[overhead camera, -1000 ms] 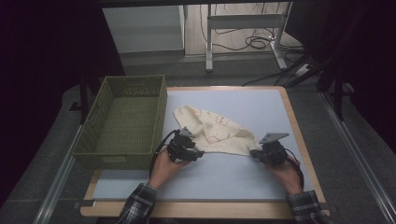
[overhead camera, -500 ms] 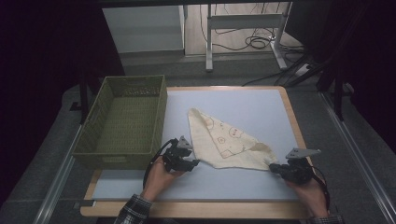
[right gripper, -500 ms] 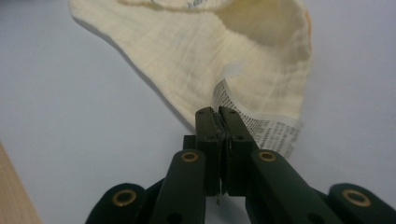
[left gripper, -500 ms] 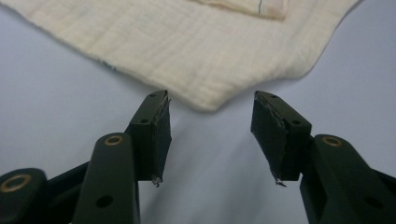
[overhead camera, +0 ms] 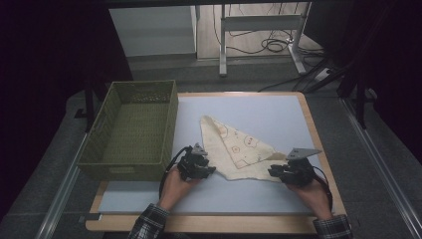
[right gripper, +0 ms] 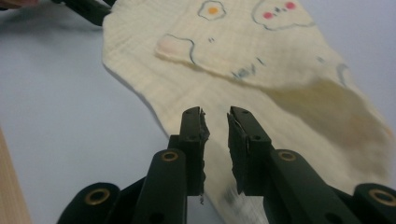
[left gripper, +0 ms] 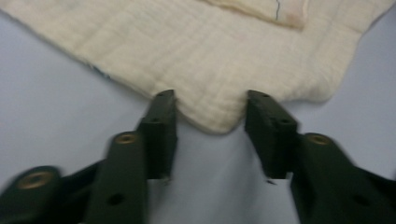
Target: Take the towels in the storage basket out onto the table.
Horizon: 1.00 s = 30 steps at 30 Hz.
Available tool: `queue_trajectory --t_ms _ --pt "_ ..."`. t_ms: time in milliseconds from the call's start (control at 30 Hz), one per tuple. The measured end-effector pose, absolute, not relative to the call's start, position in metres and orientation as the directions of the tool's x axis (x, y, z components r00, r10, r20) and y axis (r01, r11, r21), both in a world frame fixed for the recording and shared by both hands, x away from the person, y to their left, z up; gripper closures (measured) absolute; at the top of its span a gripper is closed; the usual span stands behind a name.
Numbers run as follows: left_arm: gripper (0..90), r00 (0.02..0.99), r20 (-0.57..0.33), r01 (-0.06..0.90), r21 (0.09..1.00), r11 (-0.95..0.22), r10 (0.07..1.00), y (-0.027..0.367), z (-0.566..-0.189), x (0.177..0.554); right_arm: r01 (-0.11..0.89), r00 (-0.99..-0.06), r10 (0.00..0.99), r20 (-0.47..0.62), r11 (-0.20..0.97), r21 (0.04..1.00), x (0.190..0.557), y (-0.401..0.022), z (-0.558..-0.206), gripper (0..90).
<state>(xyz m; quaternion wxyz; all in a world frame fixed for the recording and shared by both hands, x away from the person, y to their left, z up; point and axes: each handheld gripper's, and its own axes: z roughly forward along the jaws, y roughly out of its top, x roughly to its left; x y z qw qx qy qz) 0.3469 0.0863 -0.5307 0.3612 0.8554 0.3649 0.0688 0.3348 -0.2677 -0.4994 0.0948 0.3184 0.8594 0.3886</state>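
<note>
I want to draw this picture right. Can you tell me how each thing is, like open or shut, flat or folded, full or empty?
Cloth: folded into a triangle, flat on the table.
Basket: upright, empty.
Left hand-held gripper: open, jaws astride a cloth corner.
Right hand-held gripper: jaws nearly closed, narrow gap, over the cloth's edge.

Cream cloth (overhead camera: pixel 234 149) with perhaps egg prints; green basket (overhead camera: pixel 130 130).

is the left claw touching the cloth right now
Cannot tell. In the left gripper view the left claw stands wide open around a corner of the cloth, its tips at the edge, but contact is not plain.
</note>
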Motion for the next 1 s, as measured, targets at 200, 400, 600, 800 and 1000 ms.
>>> queue_trajectory --t_ms 200,400,600,800,1000 --pt "85.2 0.747 -0.165 0.544 0.708 -0.45 0.644 0.091 -0.497 0.347 0.458 -0.8 0.595 0.081 0.518 0.722 0.346 -0.243 -0.501 73.5" --pt "67.8 0.741 -0.103 0.518 0.717 -0.467 0.664 0.088 -0.474 0.35 0.449 -0.803 0.59 0.079 0.512 0.732 0.351 -0.235 -0.498 72.4" --pt "48.9 0.736 -0.096 0.544 0.674 -0.501 0.67 0.074 -0.507 0.342 0.436 -0.819 0.567 0.084 0.52 0.735 0.358 -0.218 -0.501 70.6" --pt "27.1 0.708 -0.046 0.544 0.673 -0.502 0.704 0.074 -0.525 0.336 0.417 -0.84 0.535 0.086 0.537 0.734 0.366 -0.192 -0.508 64.0" --pt "13.8 0.691 -0.044 0.528 0.713 -0.462 0.721 0.08 -0.544 0.335 0.378 -0.858 0.514 0.013 0.614 0.692 0.372 -0.165 -0.522 66.6"
